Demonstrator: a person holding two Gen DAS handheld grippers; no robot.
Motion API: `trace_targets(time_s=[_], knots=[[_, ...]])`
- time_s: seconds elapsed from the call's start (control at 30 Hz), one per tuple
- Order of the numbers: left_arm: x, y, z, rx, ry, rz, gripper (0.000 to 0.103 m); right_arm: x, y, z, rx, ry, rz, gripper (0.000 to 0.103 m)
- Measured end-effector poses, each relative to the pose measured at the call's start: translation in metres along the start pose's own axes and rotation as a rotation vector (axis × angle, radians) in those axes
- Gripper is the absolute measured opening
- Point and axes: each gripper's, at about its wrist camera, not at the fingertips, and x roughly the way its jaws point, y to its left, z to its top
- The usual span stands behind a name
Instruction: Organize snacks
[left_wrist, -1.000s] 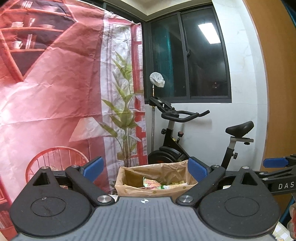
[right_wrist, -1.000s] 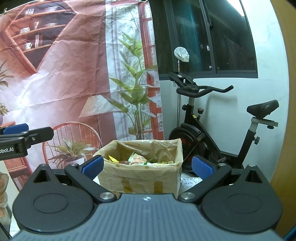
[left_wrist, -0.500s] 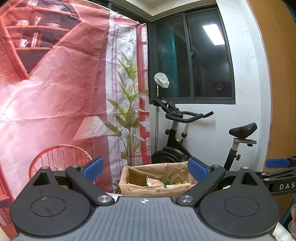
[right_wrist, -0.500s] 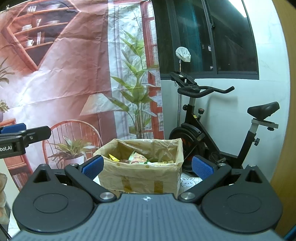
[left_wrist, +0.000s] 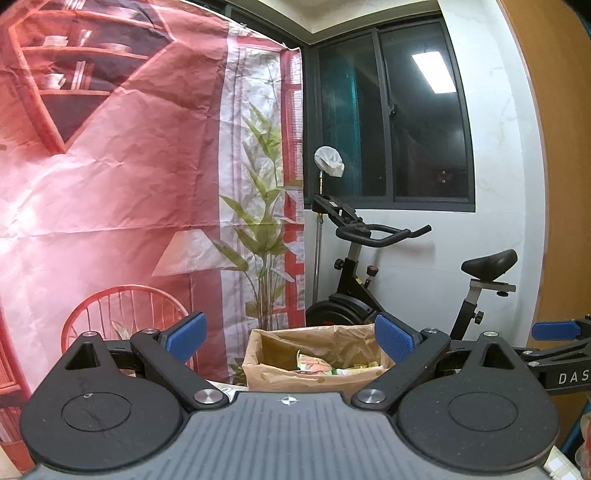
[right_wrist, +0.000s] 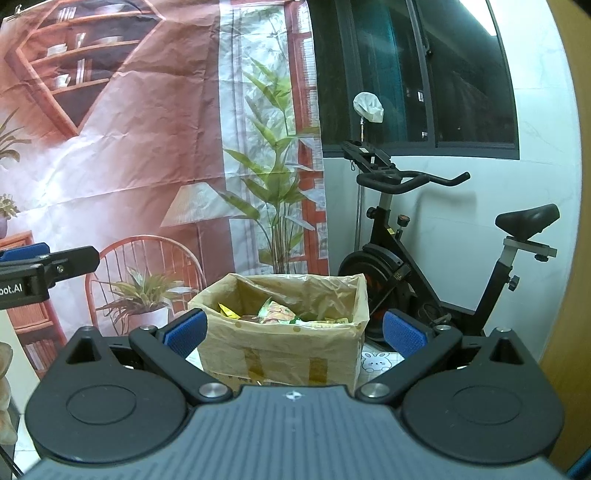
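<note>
Snacks (right_wrist: 275, 312) lie in the box (right_wrist: 280, 347); both grippers (left_wrist: 288, 338) (right_wrist: 293, 332) are spread and empty. Better to lower one slowly, avoiding the liner (right_wrist: 351, 295).

Both wrist cameras face forward, sharing the snack box (left_wrist: 317, 369) (right_wrist: 280, 339) ahead.

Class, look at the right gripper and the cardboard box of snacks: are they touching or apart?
Apart. In the right wrist view the right gripper is open and empty, and its blue fingertips sit nearer the camera than the cardboard box.
</note>
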Motion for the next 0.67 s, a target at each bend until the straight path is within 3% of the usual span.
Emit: trace_targets(time_s=[0.67], knots=[[-0.0013,-0.0007,-0.0038,-0.01,0.013,0.012,0.098,-0.0004,0.0053,-0.0041,-0.001,0.005,0.006,0.103]])
